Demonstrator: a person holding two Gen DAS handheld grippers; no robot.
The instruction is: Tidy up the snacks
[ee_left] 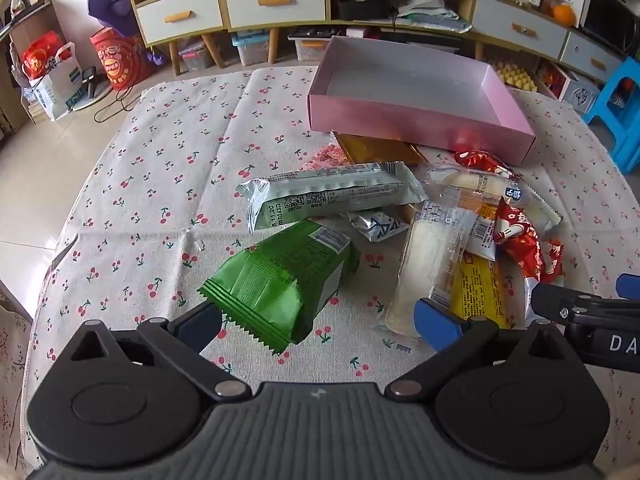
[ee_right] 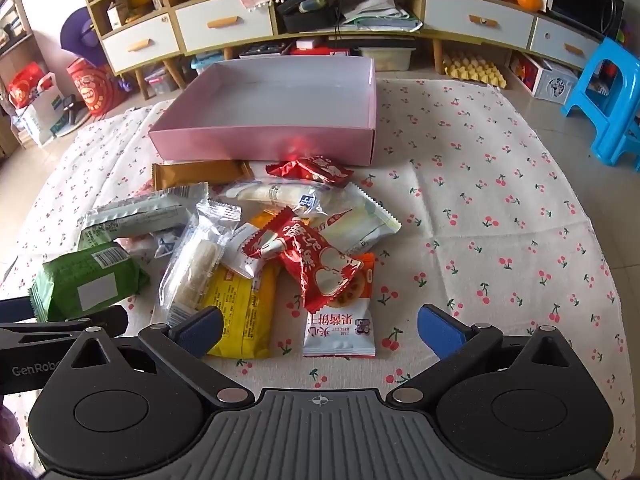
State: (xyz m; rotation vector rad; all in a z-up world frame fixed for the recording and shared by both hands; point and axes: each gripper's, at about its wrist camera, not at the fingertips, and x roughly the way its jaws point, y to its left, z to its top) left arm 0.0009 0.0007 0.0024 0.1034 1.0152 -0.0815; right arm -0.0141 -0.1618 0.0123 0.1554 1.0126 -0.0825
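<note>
Nearby, green snack pack (ee_left: 280, 284) lying diagonally, serrated end toward left hand-held gripper (ee_left: 320, 326), both hand-held grippers released.

A pile of wrapped snacks lies on a cherry-print tablecloth (ee_left: 160, 168) in front of an empty pink box (ee_left: 420, 126), seen between the spread fingers of the left gripper (ee_left: 320, 320). A green packet (ee_left: 280, 280) sits nearest, its crimped end just beside the left finger, with a pale green bar (ee_left: 332, 196) behind it and a clear-wrapped roll (ee_left: 432, 264) reaching toward the blue pad of the right finger. Red wrappers (ee_left: 524, 240) and a yellow packet (ee_left: 480, 288) crowd the right side, where part of the right gripper (ee_left: 592, 316) enters the frame.
</note>
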